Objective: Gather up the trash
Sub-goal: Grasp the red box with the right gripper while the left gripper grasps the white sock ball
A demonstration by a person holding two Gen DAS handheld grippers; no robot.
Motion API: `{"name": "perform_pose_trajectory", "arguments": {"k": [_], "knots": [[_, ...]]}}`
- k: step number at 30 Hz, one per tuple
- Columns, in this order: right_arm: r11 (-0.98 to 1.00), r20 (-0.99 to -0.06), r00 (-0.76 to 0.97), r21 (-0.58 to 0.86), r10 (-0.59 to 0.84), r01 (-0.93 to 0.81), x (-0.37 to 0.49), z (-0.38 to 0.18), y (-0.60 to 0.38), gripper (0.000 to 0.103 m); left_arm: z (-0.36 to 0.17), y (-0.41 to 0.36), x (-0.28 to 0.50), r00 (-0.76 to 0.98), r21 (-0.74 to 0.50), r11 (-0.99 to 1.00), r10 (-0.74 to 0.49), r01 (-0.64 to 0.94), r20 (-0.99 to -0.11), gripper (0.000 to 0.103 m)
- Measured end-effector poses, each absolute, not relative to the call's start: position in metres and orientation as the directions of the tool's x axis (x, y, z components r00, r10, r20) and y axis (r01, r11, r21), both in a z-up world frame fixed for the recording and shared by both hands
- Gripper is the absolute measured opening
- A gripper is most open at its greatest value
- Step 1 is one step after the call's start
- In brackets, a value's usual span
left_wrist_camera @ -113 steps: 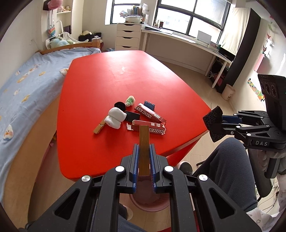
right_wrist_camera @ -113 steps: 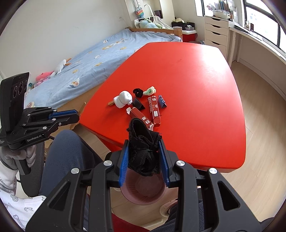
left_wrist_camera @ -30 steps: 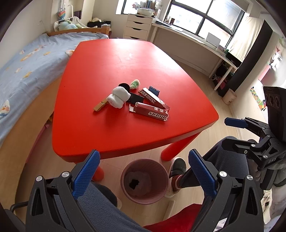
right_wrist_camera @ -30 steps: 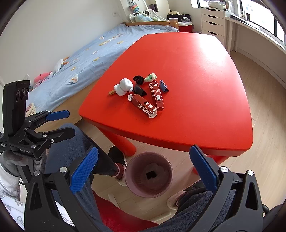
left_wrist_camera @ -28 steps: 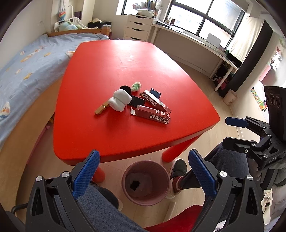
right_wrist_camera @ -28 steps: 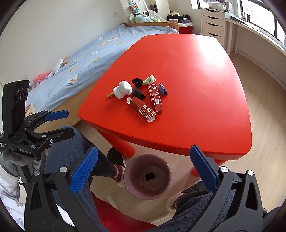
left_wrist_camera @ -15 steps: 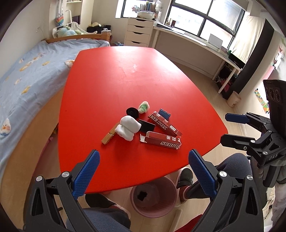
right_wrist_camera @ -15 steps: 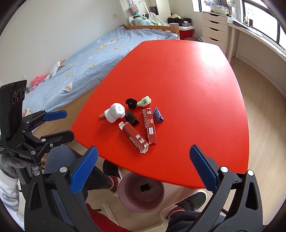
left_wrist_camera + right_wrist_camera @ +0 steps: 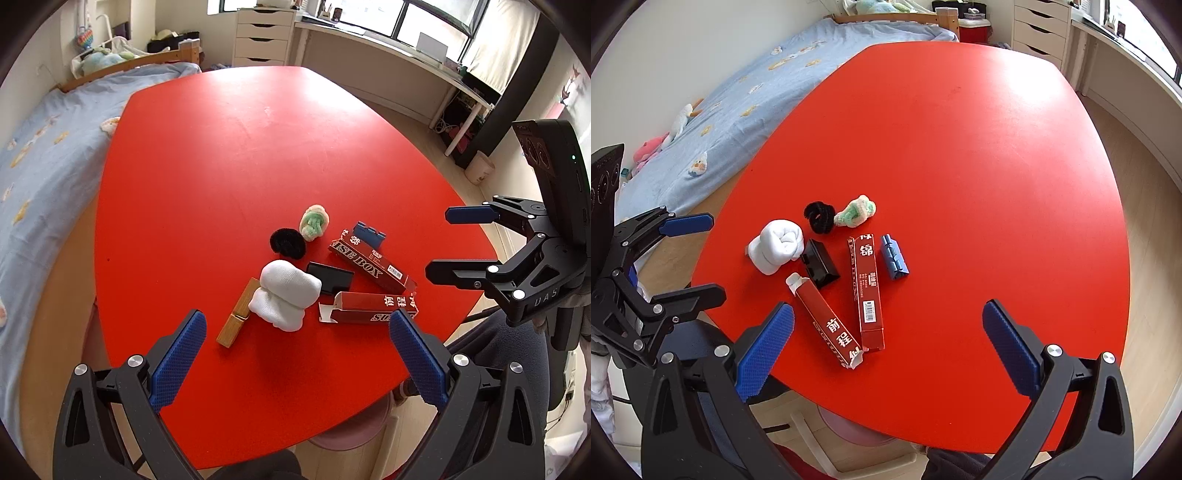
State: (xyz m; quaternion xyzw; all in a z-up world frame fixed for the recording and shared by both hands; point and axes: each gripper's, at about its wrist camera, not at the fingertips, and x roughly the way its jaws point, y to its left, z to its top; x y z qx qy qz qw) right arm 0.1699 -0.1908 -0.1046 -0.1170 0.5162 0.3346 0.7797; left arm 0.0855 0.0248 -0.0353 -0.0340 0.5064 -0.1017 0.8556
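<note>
Left wrist view: left gripper [image 9: 293, 356] and right gripper [image 9: 886, 349] hovered empty, fingers spread wide. Trash lay clustered on red counter [image 9: 221, 155]: two boxes [image 9: 371, 264], sock [image 9: 284, 293], clothespin [image 9: 238, 312], bin [image 9: 351, 430] beneath.

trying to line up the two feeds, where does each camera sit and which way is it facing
Left wrist: sits on the left gripper, above the near table edge, looking across the red table toward the windows; its open fingers and the right gripper show.
Right wrist: sits on the right gripper, facing the table and the bed; its open fingers and the left gripper show.
Shared: the table, the white sock roll and two red boxes.
</note>
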Motion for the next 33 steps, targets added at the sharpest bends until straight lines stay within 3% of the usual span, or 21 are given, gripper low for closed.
{"name": "perform_pose_trajectory", "arguments": {"k": [8, 12, 25, 28, 33], "knots": [[0.762, -0.911, 0.208, 0.153, 0.355, -0.629, 0.183, -0.128, -0.181, 0.089, -0.057, 0.023, 0.103, 0.416, -0.14, 0.976, -0.199, 0.168, -0.887, 0.095], [0.762, -0.915, 0.2, 0.154, 0.35, -0.629, 0.185, -0.132, -0.178, 0.076, -0.062, 0.023, 0.106, 0.411, -0.14, 0.975, -0.201, 0.173, -0.889, 0.095], [0.738, -0.924, 0.18, 0.14, 0.337, -0.66, 0.179, -0.141, -0.163, 0.037, -0.066, 0.016, 0.109, 0.407, -0.116, 0.975, -0.186, 0.189, -0.894, 0.054], [0.731, -0.926, 0.173, 0.139, 0.335, -0.668, 0.176, -0.142, -0.163, 0.025, -0.067, 0.016, 0.11, 0.402, -0.12, 0.974, -0.189, 0.191, -0.896, 0.049], [0.722, -0.925, 0.172, 0.14, 0.34, -0.677, 0.175, -0.144, -0.163, 0.016, -0.067, 0.016, 0.111, 0.403, -0.125, 0.974, -0.194, 0.191, -0.894, 0.043]]}}
